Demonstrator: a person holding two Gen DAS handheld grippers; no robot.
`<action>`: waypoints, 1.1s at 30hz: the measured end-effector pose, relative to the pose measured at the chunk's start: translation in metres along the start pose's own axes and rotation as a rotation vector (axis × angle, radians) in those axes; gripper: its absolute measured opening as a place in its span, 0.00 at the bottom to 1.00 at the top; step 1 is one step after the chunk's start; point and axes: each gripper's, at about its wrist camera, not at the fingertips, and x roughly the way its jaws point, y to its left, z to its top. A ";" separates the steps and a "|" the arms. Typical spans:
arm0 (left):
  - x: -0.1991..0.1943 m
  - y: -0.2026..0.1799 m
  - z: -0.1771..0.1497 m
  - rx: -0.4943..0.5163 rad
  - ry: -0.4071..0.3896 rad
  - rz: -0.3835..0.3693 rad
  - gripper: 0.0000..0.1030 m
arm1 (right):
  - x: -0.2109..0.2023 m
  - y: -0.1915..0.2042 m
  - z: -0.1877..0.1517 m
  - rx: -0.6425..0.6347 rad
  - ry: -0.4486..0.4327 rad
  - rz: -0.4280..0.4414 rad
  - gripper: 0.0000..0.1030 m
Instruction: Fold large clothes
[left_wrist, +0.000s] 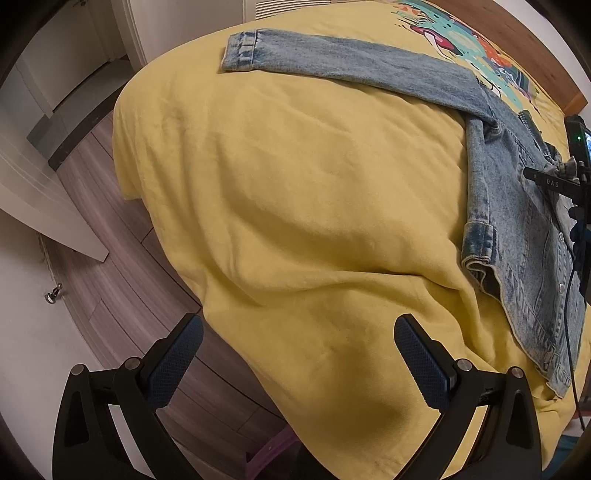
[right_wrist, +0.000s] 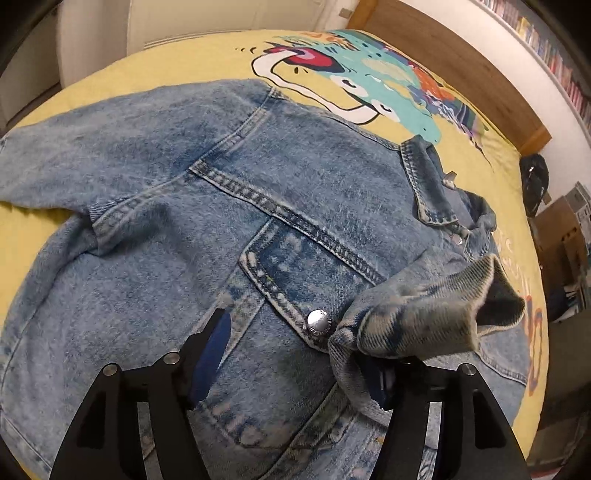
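A light-blue denim jacket (right_wrist: 229, 206) lies front side up on a yellow bed cover (left_wrist: 295, 192). In the left wrist view one sleeve (left_wrist: 332, 62) stretches out to the left across the cover, and the jacket body (left_wrist: 517, 229) lies at the right. My left gripper (left_wrist: 295, 365) is open and empty above the bed's near edge, apart from the jacket. My right gripper (right_wrist: 295, 365) hovers open over the chest pocket (right_wrist: 295, 273). A sleeve cuff (right_wrist: 424, 317) is draped over its right finger; the jaws do not pinch it.
The bed cover has a colourful print (right_wrist: 369, 85) near a wooden headboard (right_wrist: 461, 62). Wood-look floor (left_wrist: 122, 280) and white doors (left_wrist: 44, 177) lie left of the bed. Boxes (right_wrist: 565, 236) and a dark bag (right_wrist: 533, 181) stand on the right side.
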 end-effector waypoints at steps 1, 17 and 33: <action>-0.001 -0.001 0.000 0.004 -0.001 -0.001 0.99 | -0.002 0.001 0.000 -0.002 -0.006 0.006 0.68; -0.021 -0.025 0.015 0.091 -0.089 0.023 0.99 | -0.053 0.009 -0.001 0.029 -0.136 0.148 0.70; -0.001 -0.254 0.098 0.549 -0.199 -0.185 0.99 | -0.035 -0.161 -0.085 0.297 -0.065 -0.027 0.70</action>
